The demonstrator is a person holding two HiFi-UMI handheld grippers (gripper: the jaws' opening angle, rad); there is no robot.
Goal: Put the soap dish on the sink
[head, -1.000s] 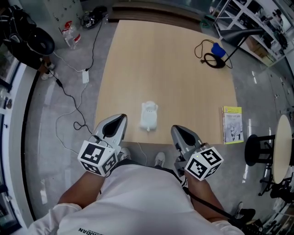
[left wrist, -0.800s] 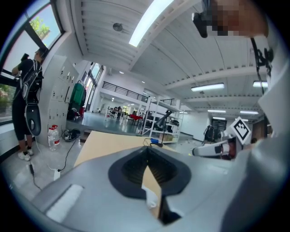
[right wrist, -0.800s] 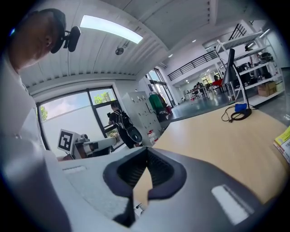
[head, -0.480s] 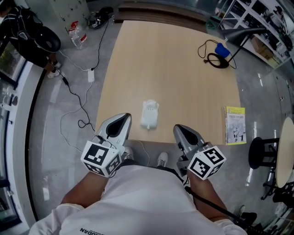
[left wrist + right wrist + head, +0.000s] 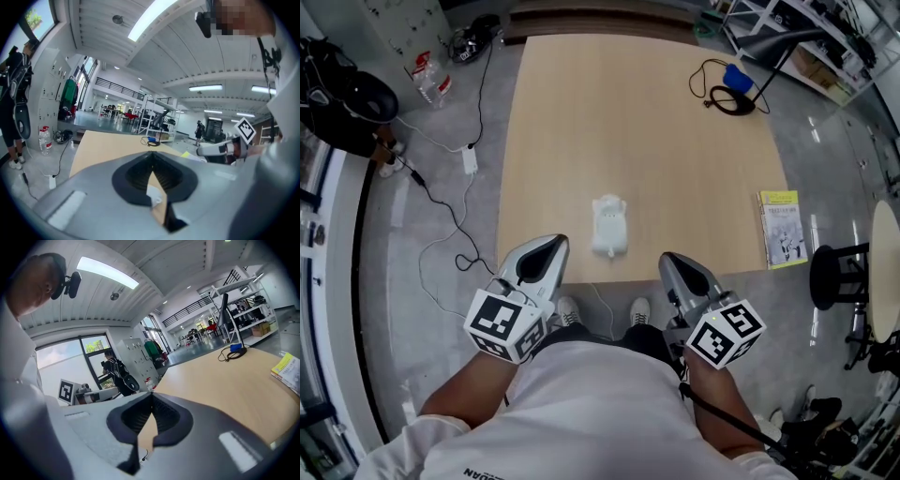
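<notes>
**Head view:** Since a second ago nothing has shifted on the tabletop (image 5: pixel 628 122), and both tools have stayed at its near edge. We judge the task not yet begun. The white soap dish (image 5: pixel 609 225) lies untouched just ahead of the left tool (image 5: pixel 551 242) and right tool (image 5: pixel 671 259), between their tips. At this size we cannot tell whether that white piece is the dish alone. A book (image 5: pixel 783 228) lies well right of the right tool and a coiled cable (image 5: pixel 727 94) far ahead. Nothing blocks the reach.

**Left gripper view:** The jaws are pressed together, empty.

**Right gripper view:** The jaws are likewise pressed together, empty.
</notes>
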